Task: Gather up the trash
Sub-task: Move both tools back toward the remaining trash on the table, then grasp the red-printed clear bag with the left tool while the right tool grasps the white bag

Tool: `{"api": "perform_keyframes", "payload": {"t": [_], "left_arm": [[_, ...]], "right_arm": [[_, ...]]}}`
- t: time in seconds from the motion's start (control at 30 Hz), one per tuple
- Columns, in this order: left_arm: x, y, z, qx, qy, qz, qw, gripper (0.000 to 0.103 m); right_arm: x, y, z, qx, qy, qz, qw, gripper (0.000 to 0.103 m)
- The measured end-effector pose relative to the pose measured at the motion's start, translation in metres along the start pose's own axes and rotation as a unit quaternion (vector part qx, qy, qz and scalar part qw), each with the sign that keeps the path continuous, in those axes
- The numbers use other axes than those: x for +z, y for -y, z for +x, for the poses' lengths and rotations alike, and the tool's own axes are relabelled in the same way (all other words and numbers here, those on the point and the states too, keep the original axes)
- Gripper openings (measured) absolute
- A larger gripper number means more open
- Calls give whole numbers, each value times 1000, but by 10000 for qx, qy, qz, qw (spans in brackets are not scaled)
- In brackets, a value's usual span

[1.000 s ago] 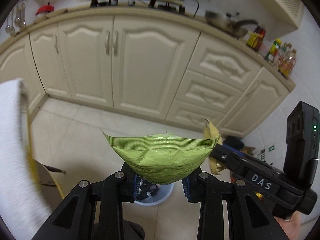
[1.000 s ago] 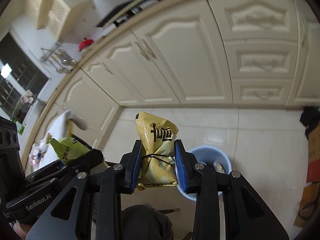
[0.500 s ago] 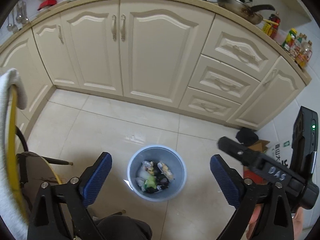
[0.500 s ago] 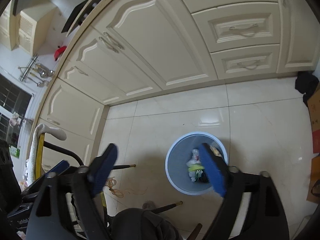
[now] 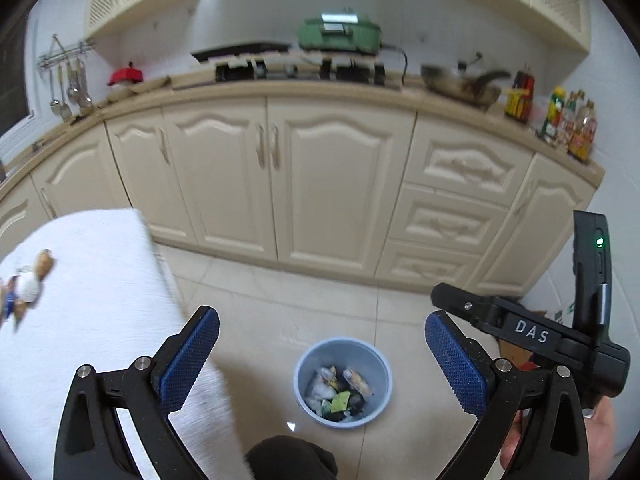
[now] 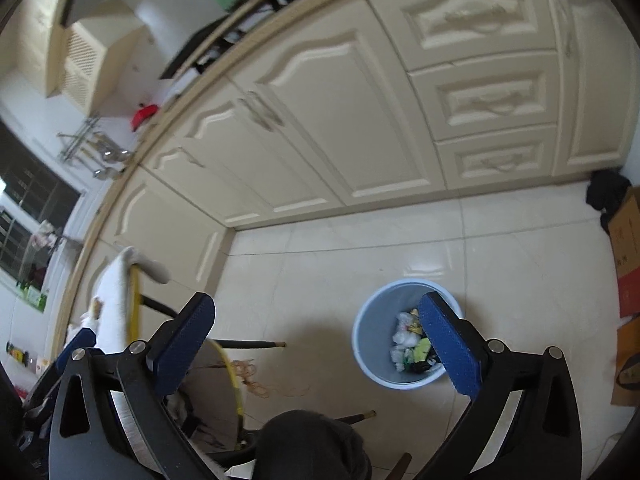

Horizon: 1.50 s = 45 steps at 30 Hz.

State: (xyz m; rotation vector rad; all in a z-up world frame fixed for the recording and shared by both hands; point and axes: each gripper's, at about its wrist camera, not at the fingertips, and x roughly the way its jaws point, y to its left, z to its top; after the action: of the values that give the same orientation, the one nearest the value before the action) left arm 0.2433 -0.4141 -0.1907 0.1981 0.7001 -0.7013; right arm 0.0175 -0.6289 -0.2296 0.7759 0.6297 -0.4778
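Observation:
A light blue trash bin (image 5: 342, 381) stands on the tiled floor below me, holding several wrappers, one green; it also shows in the right wrist view (image 6: 400, 336). My left gripper (image 5: 320, 356) is open and empty above the bin. My right gripper (image 6: 316, 336) is open and empty, its right pad over the bin's rim; its black body shows in the left wrist view (image 5: 532, 336). Small scraps of trash (image 5: 28, 284) lie on a white cloth-covered table (image 5: 92, 320) at the left.
Cream kitchen cabinets (image 5: 304, 184) run along the back under a counter with a stove and pans. A stool with a yellow rim (image 6: 224, 376) stands under the table. Cardboard boxes (image 6: 626, 264) and a dark cloth (image 6: 606, 194) lie at the right.
Both grippers opened and dropped the green and yellow wrappers into the bin. The left gripper has since tilted up and back, bringing the white table into view.

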Motion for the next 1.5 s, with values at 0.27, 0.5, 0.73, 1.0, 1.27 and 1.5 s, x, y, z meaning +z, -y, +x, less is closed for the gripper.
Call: {"api": "perform_keyframes", "payload": {"t": [0.27,0.5,0.73,1.0,1.27,1.5], "left_arm": [[-42,-45,-113,179,522,-292,9980,102],[-72,-88,-194,400,888,-602,9934,102],[-109,-131,-272,657,1229,-975,9854,102],[-160,-175,-346,1173,1525,-1490,9699,102],[-197,-202,-393,1678,1642,-1851,9542,102],[-197,-223,-391,1964,1497,-1910,9500,102]], "right_arm": [[-12,-86,-25,387,128,-637,9971,103],[-28,-155,-41,632,193,-1219,9903,103],[-49,-219,-54,871,279,-1822,9790,103],[-80,-287,-60,1134,353,-2448,9623,103],[-119,-348,-54,1295,357,-3110,9409,103],[-143,-387,-32,1291,308,-3563,9249,103]]}}
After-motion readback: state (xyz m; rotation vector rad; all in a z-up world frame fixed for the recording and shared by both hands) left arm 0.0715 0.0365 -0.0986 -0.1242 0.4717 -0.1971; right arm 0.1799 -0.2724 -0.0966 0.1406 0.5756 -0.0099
